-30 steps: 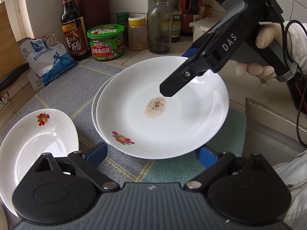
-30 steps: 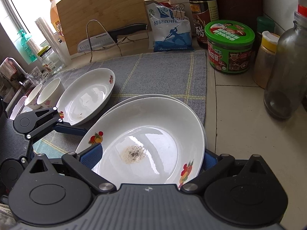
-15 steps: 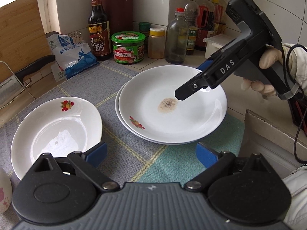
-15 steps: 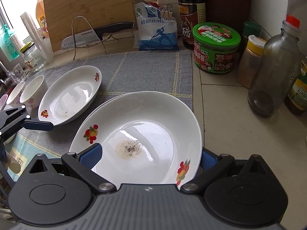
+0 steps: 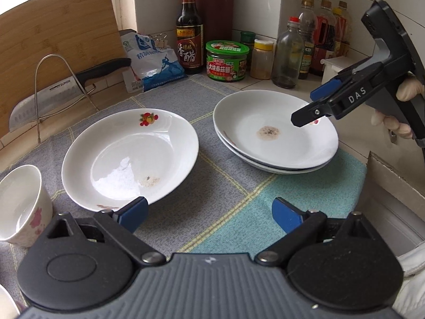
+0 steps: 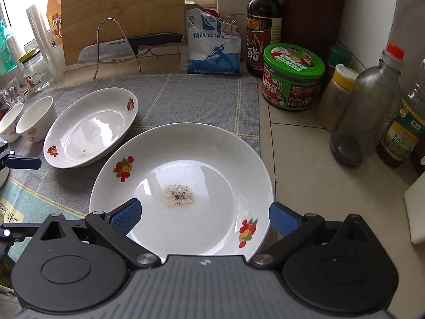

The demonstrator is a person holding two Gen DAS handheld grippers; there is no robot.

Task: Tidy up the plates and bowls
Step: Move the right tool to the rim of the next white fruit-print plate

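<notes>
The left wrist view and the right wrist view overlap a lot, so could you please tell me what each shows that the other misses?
Only the left wrist view shows the right gripper from outside, above two stacked plates.

Only the right wrist view shows a second cup and a glass jar.

Both show the single plate and the knife.

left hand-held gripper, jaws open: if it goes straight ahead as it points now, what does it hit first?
Probably the cloth mat: the left hand-held gripper aims down at the gap between the single plate and the stacked plates. Depth is unclear; its left finger is close to the single plate's rim.
</notes>
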